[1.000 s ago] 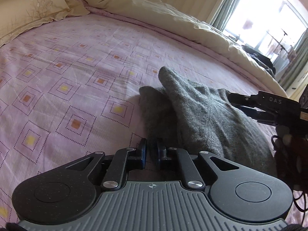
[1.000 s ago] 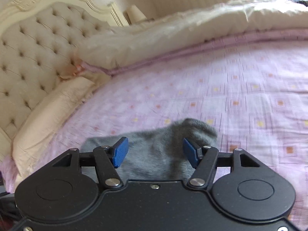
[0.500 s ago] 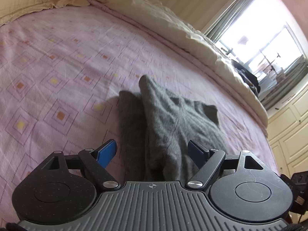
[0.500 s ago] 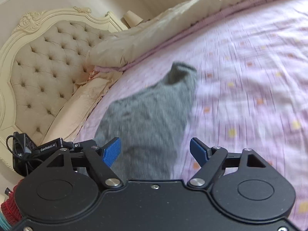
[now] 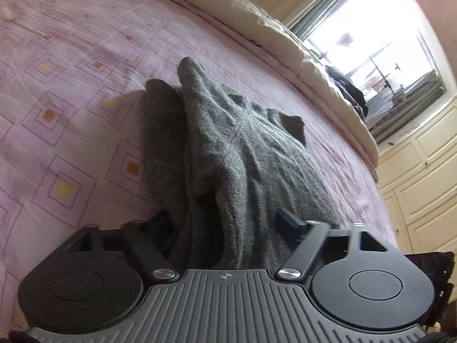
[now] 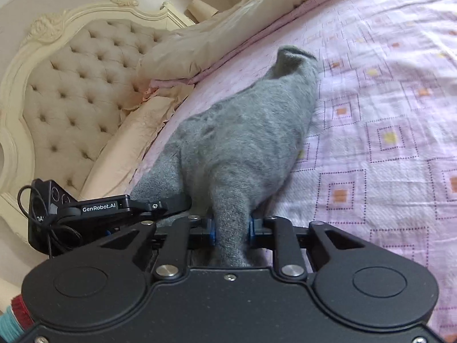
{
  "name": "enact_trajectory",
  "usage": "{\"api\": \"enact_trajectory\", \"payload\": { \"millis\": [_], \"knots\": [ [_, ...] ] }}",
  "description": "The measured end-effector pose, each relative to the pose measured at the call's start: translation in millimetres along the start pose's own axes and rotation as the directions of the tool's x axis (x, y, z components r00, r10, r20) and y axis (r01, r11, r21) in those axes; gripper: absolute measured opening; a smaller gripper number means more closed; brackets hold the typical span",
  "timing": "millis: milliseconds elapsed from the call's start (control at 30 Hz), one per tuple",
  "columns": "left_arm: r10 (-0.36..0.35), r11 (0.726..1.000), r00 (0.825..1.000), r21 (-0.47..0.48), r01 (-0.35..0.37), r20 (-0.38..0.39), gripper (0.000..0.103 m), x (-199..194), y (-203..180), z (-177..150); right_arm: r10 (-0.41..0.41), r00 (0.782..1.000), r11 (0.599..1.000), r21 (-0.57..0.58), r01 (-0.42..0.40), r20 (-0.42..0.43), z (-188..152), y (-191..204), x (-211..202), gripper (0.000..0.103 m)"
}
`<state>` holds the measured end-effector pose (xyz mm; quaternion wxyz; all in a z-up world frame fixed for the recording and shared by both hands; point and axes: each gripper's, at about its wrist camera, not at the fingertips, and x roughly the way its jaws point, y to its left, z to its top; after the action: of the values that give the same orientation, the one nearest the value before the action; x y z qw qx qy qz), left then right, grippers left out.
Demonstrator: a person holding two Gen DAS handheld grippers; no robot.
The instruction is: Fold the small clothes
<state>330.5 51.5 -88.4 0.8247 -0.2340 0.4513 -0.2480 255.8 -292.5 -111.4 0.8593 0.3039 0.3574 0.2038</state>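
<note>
Spreading across both views, the bed with its lilac sheet printed in dotted squares (image 5: 71, 120) carries everything, with a cream quilt (image 5: 257, 20) pushed back along its far side and a tufted cream headboard (image 6: 65, 94) at one end. On the sheet lies the grey knitted garment (image 5: 234, 148), a small soft woollen piece, bunched lengthwise so that its long axis runs straight away from both claws towards a narrow raised end at the far tip. The right claw (image 6: 230, 233) is clamped on a gathered tail of the near edge, its jaws having just been closing, with the wool pinched tight between the blue pads (image 6: 212, 233). The left claw (image 5: 225, 223), just beside the right one at the same near edge, has also just been closing; thick folds sit between its jaws, though whether both pads actually press them I cannot tell. Both claws seem equally near, so the coming fold likely carries this near edge forward along that axis.
</note>
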Motion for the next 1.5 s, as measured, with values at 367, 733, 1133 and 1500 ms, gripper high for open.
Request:
{"api": "enact_trajectory", "payload": {
  "millis": [367,733,1133,1500],
  "knots": [
    [-0.084,0.991,0.992,0.092,0.093,-0.093,0.022,-45,-37,-66,-0.091,0.995,0.993,-0.086,0.087,-0.050,-73,42,-114,0.031],
    [-0.017,0.993,0.991,0.111,0.032,-0.135,0.027,-89,-37,-190,-0.245,0.966,0.961,-0.152,0.231,-0.083,-164,61,-164,0.057],
    [0.003,0.976,0.994,0.216,-0.027,0.112,0.076,-150,-67,-169,-0.225,0.960,0.927,-0.268,0.264,0.166,-160,96,-201,0.071],
    [-0.030,0.998,0.997,0.052,0.027,0.070,0.065,-77,-54,-128,-0.219,0.960,0.912,-0.314,0.266,0.177,-159,99,-184,0.071]
  ]
}}
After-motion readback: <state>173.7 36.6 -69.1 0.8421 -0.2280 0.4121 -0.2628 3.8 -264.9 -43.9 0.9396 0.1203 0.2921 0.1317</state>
